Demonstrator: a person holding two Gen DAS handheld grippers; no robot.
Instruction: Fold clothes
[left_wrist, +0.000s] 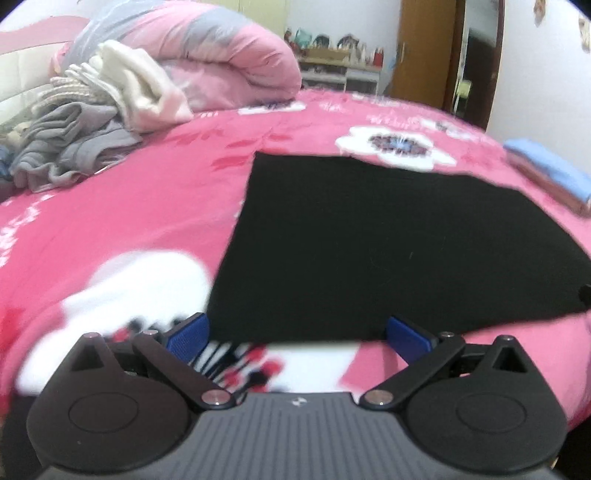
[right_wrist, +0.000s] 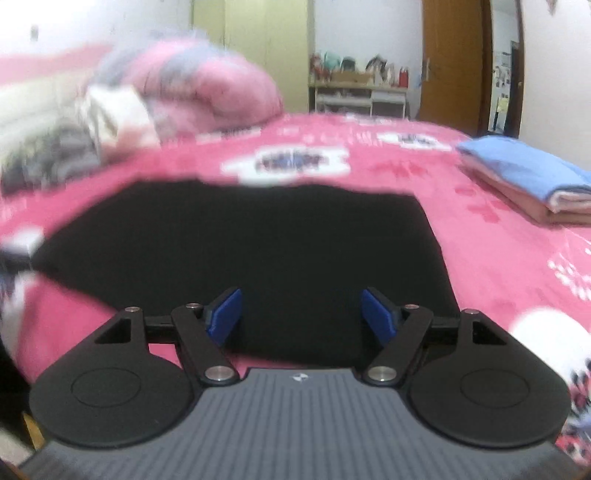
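Your left gripper (left_wrist: 297, 334) is angled down at the near edge of the black garment (left_wrist: 388, 240), jaws wide, nothing between the blue pads (left_wrist: 188, 336). Your right gripper (right_wrist: 301, 315) also tilts down over the same garment's near edge, jaws spread wide, holding nothing. Garment lies flat, folded to a rectangle, on the pink floral bed (left_wrist: 129, 206). Folded blue stack (right_wrist: 524, 173) sits off right; unfolded pile of clothes (left_wrist: 74, 147) far left.

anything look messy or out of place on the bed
Yes: a heap of unfolded grey and white clothes lies crumpled by the rolled quilt. The black garment lies flat, and the folded stack looks tidy.
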